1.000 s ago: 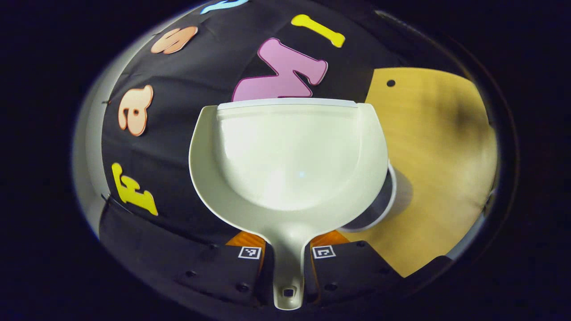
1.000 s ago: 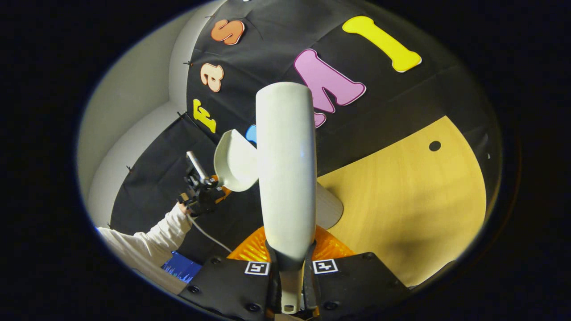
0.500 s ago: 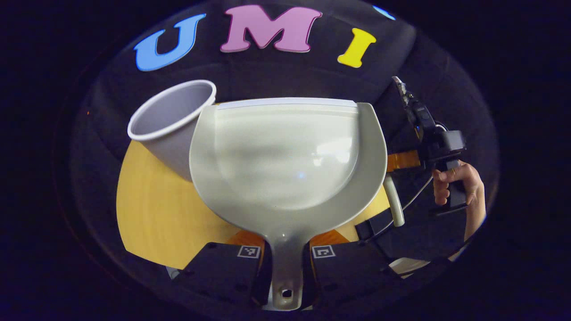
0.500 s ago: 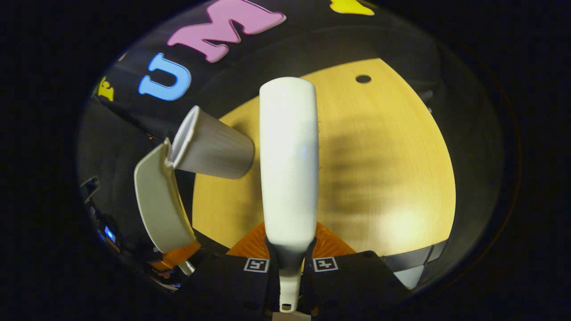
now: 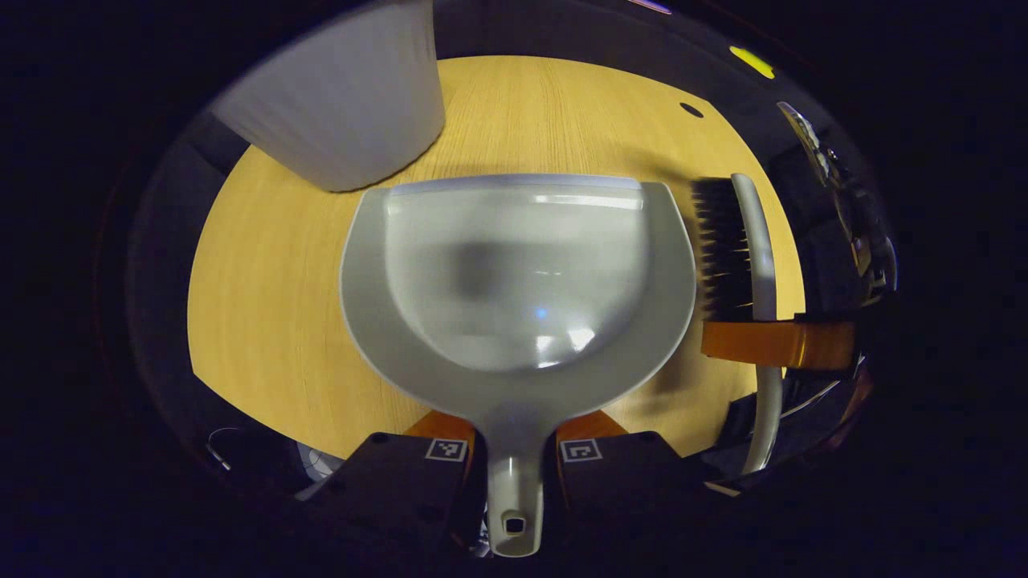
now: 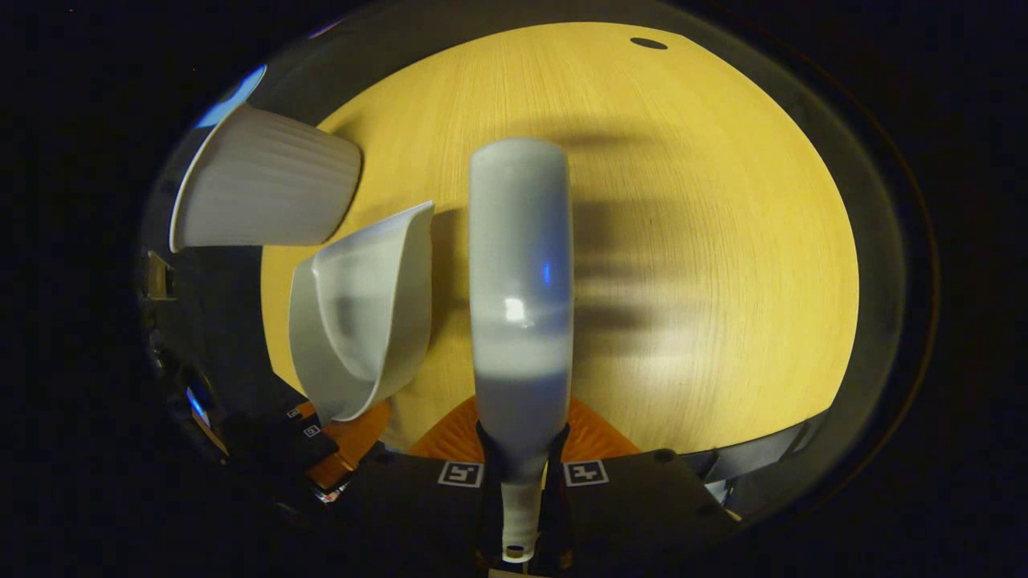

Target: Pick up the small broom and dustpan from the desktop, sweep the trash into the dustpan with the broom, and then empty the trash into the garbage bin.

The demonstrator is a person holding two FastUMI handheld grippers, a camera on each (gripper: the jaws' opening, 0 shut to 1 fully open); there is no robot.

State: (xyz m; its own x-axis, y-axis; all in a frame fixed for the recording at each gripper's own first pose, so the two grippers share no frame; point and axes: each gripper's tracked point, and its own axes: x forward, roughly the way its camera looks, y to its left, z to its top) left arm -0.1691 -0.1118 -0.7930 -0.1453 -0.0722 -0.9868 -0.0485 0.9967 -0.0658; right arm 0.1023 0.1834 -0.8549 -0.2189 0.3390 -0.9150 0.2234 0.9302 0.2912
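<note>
My left gripper point(image 5: 514, 453) is shut on the handle of the pale grey dustpan point(image 5: 514, 273), whose empty scoop faces me above the wooden desktop point(image 5: 273, 305). In the right gripper view, my right gripper point(image 6: 522, 474) is shut on the handle of the small broom point(image 6: 520, 265), and I see the white back of the broom head. The left gripper view shows that broom point(image 5: 743, 249) just right of the pan, its black bristles toward the pan. The dustpan point(image 6: 365, 313) also appears left of the broom in the right gripper view. A white ribbed garbage bin point(image 5: 345, 96) stands behind the pan at upper left.
The garbage bin point(image 6: 257, 193) sits near the desk's left rear edge in the right gripper view. A small dark hole point(image 6: 649, 42) marks the far part of the desktop point(image 6: 707, 241). Shadows of the tools fall across the wood.
Both grippers have tilted down from the booth wall toward the desktop. The dustpan has left the bin and now hangs over the desk, with the broom close beside it.
</note>
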